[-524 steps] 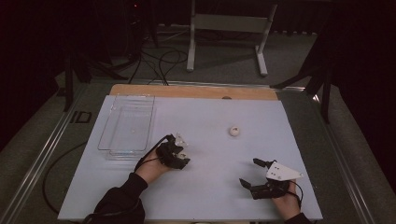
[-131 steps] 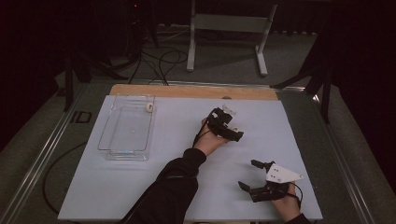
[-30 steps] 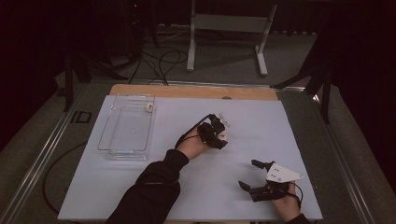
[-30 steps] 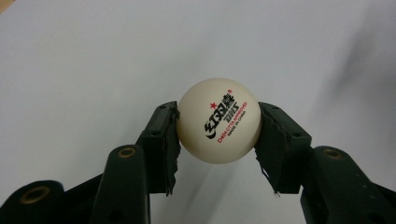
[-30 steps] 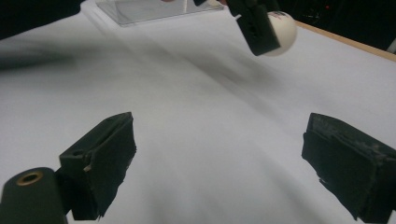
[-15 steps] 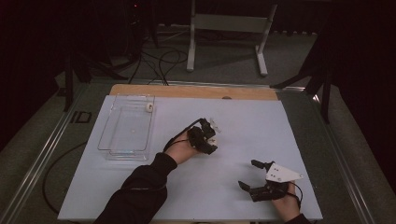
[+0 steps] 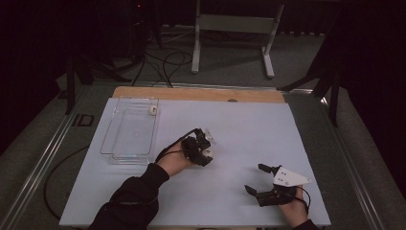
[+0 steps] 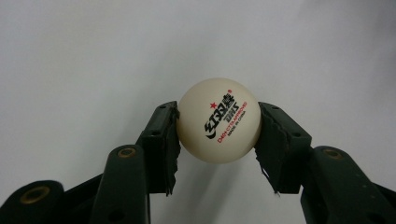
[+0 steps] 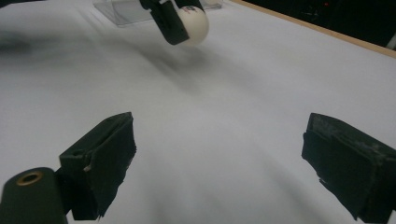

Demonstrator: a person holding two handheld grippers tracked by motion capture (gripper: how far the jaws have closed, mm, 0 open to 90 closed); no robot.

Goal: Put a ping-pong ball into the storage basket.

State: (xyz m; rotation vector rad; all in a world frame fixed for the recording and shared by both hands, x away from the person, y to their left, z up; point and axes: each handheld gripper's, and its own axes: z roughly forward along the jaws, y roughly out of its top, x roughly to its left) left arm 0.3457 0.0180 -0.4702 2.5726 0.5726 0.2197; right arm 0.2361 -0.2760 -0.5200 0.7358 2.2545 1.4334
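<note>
The ball, pinched between the left claw's pads above the worktop, has travelled leftward since a second ago, nearing the tray beside that claw where another ball lies, so a drop looks close; the right claw rests open, empty.

A white-topped table carries a clear plastic tray near its far left corner.

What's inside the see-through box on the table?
One small white ball sits in the clear tray, at its far right corner. Nothing else shows inside it.
</note>
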